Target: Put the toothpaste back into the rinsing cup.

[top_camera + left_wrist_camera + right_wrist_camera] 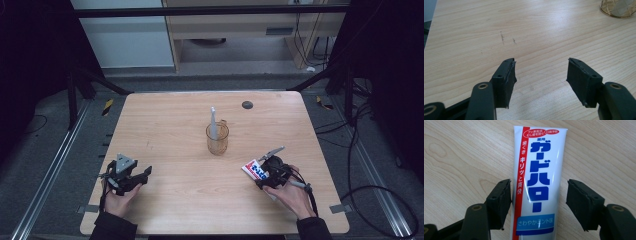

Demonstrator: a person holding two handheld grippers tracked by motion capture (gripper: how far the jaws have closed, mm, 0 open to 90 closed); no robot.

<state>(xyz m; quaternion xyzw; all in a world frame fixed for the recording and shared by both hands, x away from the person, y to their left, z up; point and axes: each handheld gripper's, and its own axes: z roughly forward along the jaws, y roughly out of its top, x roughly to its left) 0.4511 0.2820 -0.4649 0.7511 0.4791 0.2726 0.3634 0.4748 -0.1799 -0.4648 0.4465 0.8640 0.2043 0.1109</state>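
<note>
A white toothpaste tube (541, 157) with blue and red lettering lies flat on the wooden table (175, 130) at the front right. My right gripper (539, 195) straddles it with open jaws: the left pad sits close to the tube's red edge and the right pad stands apart from it. From above, that right gripper (260, 173) covers most of the tube (252, 169). My left gripper (143, 175) rests at the front left, and between the left gripper's (540, 72) wide-open jaws is bare wood. A clear glass cup (217, 139) mid-table holds an upright white toothbrush (213, 122).
A small dark round disc (247, 105) lies near the table's far edge. The cup's base (617, 8) appears at the top right of the left gripper view. Cables (360, 150) run over the floor to the right of the table.
</note>
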